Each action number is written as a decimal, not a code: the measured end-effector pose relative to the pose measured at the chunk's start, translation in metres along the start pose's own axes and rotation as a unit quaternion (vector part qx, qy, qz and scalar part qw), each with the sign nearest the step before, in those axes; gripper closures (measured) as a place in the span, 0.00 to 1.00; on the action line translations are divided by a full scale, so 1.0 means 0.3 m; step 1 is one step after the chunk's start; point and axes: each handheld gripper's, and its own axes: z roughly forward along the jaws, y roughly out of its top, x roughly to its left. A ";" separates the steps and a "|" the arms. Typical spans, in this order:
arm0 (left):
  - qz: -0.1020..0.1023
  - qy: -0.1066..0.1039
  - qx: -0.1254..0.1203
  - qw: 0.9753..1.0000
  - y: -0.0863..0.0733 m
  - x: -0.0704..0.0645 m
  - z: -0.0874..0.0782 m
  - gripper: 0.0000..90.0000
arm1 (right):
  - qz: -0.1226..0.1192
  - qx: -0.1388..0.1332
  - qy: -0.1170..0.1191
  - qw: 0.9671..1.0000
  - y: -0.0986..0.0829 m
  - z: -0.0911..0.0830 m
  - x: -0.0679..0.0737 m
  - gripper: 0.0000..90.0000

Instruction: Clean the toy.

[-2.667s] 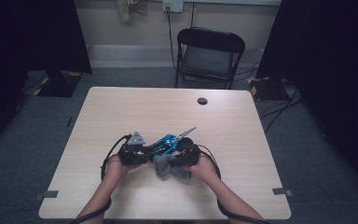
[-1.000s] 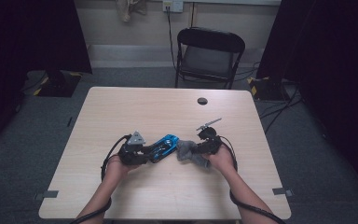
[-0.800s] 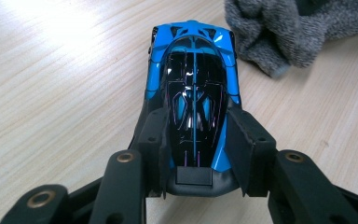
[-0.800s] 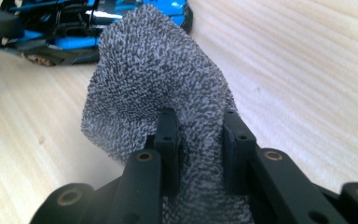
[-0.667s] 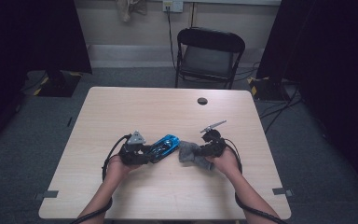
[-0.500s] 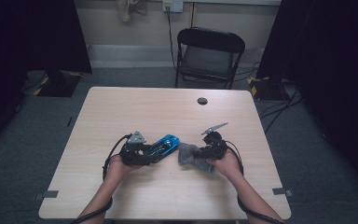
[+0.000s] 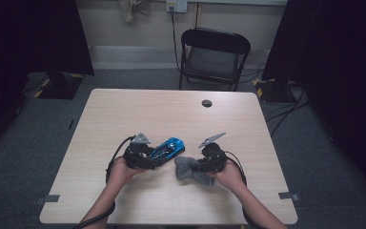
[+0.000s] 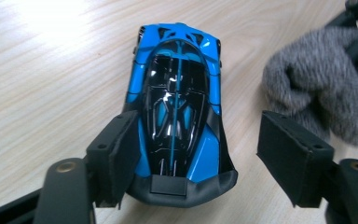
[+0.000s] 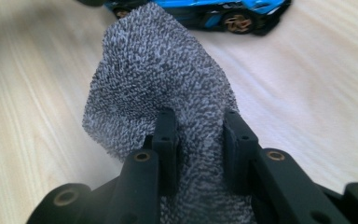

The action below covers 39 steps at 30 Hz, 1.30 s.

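Recording lab or studio bay, not a home. Black curtains hang on both sides, well beyond the left gripper and right gripper. Bare light-wood table under them on grey carpet. Far side: empty black folding chair, wall outlet with cord. Yellow-black hazard tape, loose cables.

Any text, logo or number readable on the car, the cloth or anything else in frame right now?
None readable.
Blue toy car: glossy blue and black body, no lettering, badge or number visible.
Grey cloth: plain pile, no tag or label.
Table: bare wood grain, no markings.
Yellow-black tape on the floor: stripes, no words.
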 end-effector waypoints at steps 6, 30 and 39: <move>-0.008 -0.005 0.004 1.000 0.004 0.005 -0.017 0.30 | -0.008 0.009 0.000 1.000 0.002 0.022 0.014 0.67; 0.030 -0.047 0.002 0.998 0.100 -0.120 -0.003 0.28 | -0.001 0.008 0.008 1.000 -0.113 -0.060 -0.029 0.39; 0.040 -0.073 0.000 0.997 0.115 -0.154 0.006 0.28 | -0.011 0.013 0.035 0.999 -0.089 -0.021 -0.025 0.67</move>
